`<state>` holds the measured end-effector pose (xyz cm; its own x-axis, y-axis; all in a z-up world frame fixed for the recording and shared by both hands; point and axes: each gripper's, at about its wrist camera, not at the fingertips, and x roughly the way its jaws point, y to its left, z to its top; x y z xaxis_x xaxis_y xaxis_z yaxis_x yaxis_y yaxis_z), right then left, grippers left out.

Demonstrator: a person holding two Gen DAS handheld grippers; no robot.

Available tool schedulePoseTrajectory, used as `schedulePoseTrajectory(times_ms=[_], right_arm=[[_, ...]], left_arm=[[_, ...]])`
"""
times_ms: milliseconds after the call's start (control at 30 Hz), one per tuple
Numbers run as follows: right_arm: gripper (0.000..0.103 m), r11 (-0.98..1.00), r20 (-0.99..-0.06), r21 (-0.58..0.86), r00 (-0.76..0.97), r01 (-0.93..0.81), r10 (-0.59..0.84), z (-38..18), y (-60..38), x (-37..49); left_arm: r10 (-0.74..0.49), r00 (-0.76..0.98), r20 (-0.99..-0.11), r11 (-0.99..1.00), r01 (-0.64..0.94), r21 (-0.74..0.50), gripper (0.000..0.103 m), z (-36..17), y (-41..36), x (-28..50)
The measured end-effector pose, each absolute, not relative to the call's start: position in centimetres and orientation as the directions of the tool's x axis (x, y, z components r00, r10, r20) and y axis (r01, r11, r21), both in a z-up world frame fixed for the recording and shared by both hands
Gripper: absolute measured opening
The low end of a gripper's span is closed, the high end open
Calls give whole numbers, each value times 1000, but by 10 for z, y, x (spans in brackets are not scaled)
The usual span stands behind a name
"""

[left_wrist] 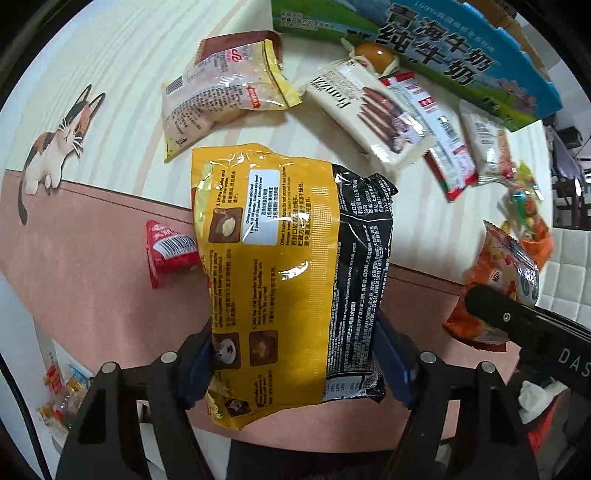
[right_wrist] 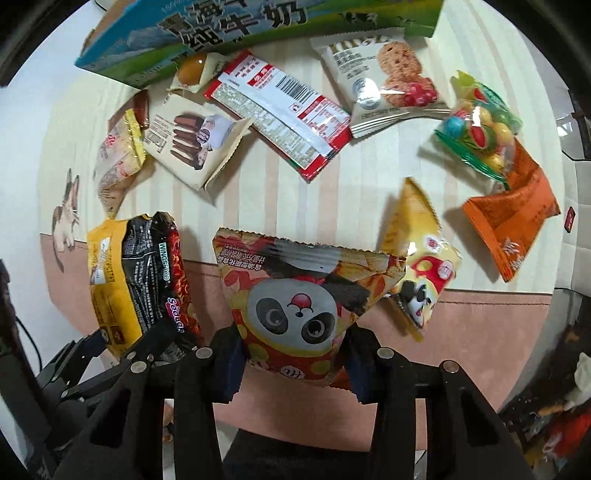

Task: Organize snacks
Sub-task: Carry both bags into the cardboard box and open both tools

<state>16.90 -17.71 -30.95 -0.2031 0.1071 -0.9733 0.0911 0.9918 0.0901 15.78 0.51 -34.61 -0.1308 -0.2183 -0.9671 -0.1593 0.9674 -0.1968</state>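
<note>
Left gripper (left_wrist: 295, 365): fingers clamped on the lower end of a yellow-and-black plastic instant-noodle packet (left_wrist: 291, 266), held above the pink-and-cream striped table (left_wrist: 92, 277). Right gripper (right_wrist: 291, 365): fingers clamped on a red-and-yellow foil snack bag with a panda face (right_wrist: 295, 302), likewise raised over the table. Remaining wrapped snacks lie scattered beyond, near a blue-and-green cardboard milk carton (right_wrist: 236, 33).

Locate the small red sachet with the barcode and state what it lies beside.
In the left wrist view the red sachet lies on the pink part of the mat, just left of the yellow noodle packet clamped in the left gripper.
</note>
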Motion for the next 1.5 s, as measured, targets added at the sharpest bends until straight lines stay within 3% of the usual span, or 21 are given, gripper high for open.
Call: schedulePoseTrajectory(times_ms=[200, 467, 700, 900, 1133, 1500], right_arm=[[47, 982, -979, 158, -116, 100, 169, -264, -223, 187], [47, 964, -970, 240, 60, 115, 235, -178, -237, 242], [47, 971, -967, 212, 165, 113, 192, -170, -210, 345], [47, 981, -977, 159, 161, 115, 140, -204, -204, 427], [47, 989, -994, 84, 74, 121, 75, -276, -208, 505], [47, 997, -999, 30, -12, 65, 31, -338, -208, 557]], left_arm=[[-188, -4, -982, 971, -151, -186, 74, -287, -1, 172], [-251, 142, -957, 964, -47, -260, 74, -192, 16, 248], [-300, 161, -940, 954, 50, -296, 74, -164, 22, 346], [-331, 99, -938, 942, 88, -323, 74, -195, 14, 440], [-344, -12, -939, 935, 83, -344, 74, -266, 3, 519], [-343, -107, -933, 931, 93, -353, 74, -316, -24, 545]])
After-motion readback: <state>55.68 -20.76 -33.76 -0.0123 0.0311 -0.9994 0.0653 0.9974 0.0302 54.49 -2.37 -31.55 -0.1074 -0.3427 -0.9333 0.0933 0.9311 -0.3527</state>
